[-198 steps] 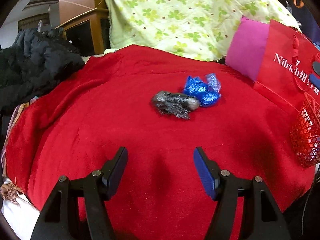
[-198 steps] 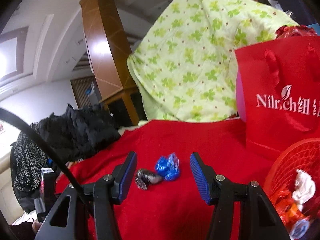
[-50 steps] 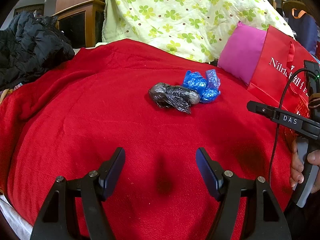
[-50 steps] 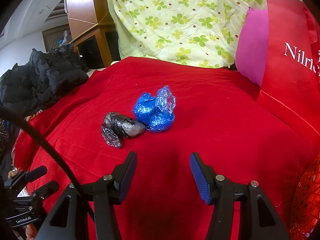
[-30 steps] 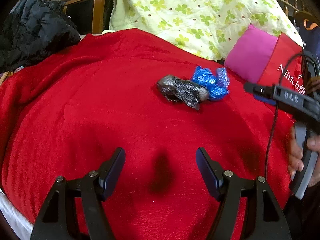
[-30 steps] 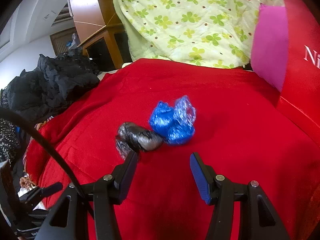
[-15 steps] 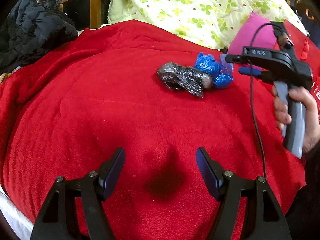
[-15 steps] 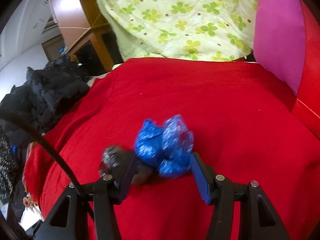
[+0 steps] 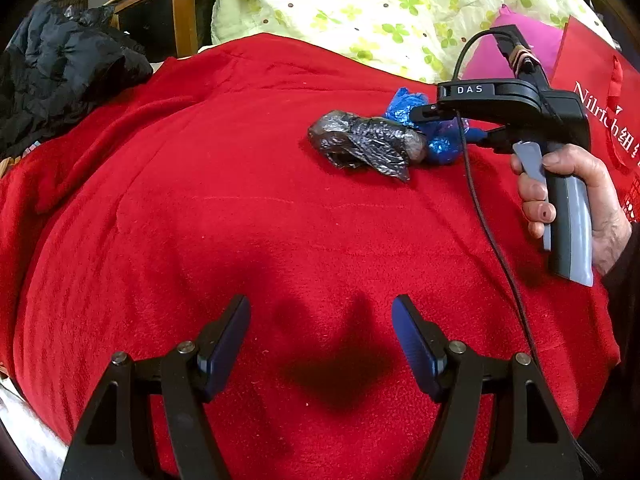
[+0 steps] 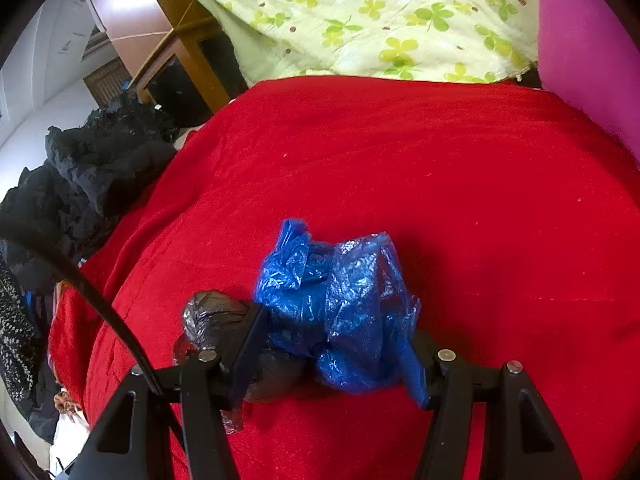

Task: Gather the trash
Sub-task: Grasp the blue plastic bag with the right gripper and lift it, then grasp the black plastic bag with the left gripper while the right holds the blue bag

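Observation:
A crumpled blue plastic bag lies on the red blanket, touching a crumpled black plastic bag on its left. My right gripper is down at the blanket with the blue bag between its fingers, and its jaws are opening. Its left finger sits in front of the black bag. In the left wrist view the right gripper, held by a hand, reaches over the blue bag beside the black bag. My left gripper hovers open and empty over the near blanket.
A red gift bag and a pink cushion stand at the right. A green floral quilt is heaped behind the blanket. A black jacket lies at the left, by a wooden cabinet.
My right gripper has moved forward and down, from short of the two bags to straddling the blue one. The left gripper has stayed in place.

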The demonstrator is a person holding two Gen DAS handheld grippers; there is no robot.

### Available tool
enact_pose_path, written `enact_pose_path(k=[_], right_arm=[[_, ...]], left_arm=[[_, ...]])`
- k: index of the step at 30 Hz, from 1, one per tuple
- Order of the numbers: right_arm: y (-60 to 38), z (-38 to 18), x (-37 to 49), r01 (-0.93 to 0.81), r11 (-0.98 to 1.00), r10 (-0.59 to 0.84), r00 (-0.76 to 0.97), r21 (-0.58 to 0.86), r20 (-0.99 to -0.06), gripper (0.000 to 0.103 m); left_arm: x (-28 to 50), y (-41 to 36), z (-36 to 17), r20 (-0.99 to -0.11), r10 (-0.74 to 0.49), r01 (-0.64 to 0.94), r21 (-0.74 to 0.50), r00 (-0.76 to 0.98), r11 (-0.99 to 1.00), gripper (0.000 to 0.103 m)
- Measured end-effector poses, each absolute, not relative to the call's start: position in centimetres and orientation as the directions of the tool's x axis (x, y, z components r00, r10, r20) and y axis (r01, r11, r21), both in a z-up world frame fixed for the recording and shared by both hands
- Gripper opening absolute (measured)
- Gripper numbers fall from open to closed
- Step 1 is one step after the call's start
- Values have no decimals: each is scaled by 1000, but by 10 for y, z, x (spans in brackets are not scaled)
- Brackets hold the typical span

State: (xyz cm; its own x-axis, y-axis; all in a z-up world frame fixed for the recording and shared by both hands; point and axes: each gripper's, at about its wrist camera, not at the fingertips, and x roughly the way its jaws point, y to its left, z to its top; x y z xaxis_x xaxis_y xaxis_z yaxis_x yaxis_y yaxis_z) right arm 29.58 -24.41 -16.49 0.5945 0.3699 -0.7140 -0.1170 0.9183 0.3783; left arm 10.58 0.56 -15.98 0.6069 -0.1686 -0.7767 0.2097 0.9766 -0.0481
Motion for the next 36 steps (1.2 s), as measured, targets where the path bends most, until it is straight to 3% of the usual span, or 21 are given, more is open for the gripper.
enact_pose_path(k=[7,15,25,36], right_arm=[[-236,-168,292,-135,910,397,559,392,-728,54],[-213,-171,275,-167,840,529,466,516,-709,43],[-210,-174,245,-80,747,632,392,660,-668,40],[-263,-157,179,61,757,553,471,650,-688,36]], left_arm=[[106,3,-160,-776,-163,209,-41,610,977,74],[102,2,-161,-775,-153,206,-30,613,978,74],[101,3,-162,-777,-131,189,-16,616,982,74],[100,4,-155,-766,-163,202,-44,622,978,74]])
